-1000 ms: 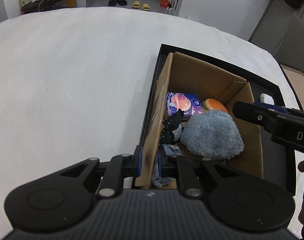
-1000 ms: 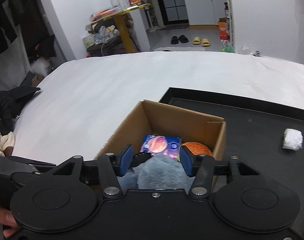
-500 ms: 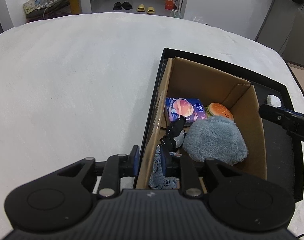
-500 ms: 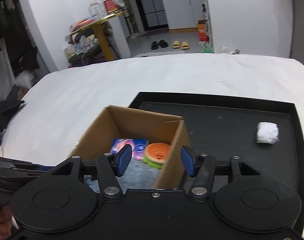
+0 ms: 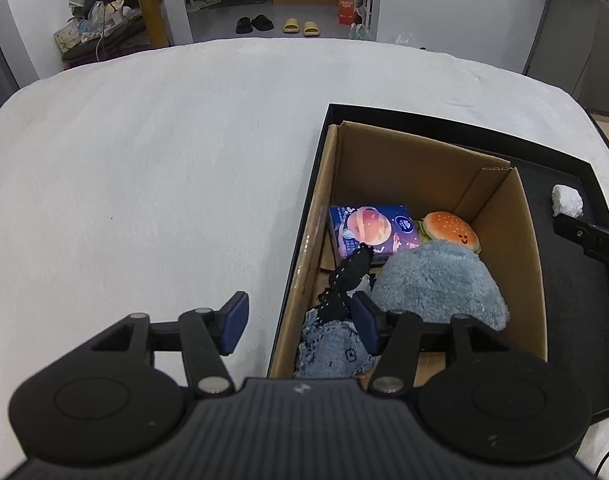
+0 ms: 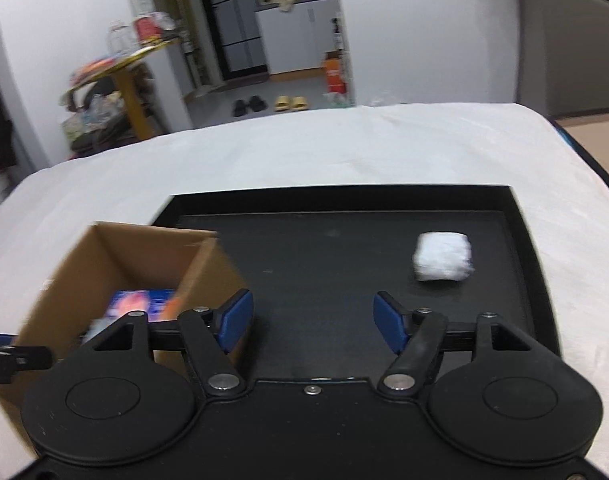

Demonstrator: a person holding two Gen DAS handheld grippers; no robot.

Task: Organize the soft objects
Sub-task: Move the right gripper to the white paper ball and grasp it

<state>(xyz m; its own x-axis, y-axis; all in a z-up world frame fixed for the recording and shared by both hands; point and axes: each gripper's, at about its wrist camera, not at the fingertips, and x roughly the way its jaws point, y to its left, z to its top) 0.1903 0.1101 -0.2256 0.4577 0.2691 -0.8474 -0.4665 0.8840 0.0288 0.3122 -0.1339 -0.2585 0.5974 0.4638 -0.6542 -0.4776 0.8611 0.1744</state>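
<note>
The cardboard box (image 5: 424,168) stands on the black tray (image 5: 576,300). It holds a blue fluffy plush (image 5: 436,284), a burger plush (image 5: 450,232), a planet-print tissue pack (image 5: 374,232), black lace cloth (image 5: 350,280) and a denim piece (image 5: 332,348). My left gripper (image 5: 300,324) straddles the box's left wall. Its jaws are opening, and the pads stand off the cardboard. A white soft wad (image 6: 443,256) lies alone on the tray (image 6: 324,264). My right gripper (image 6: 312,322) hovers over bare tray, short and left of the wad. Its jaws are opening with nothing between them.
The tray sits on a white cloth-covered table (image 5: 144,180) with wide room to the left. The box (image 6: 144,256) is at the right gripper's left. The right gripper's finger (image 5: 588,240) shows at the edge of the left view. Beyond the table are slippers and a cluttered yellow table.
The left jaws were shut on the box's left wall and have spread off it. The right gripper swung from above the box to over the tray, nearer the white wad, and widened.
</note>
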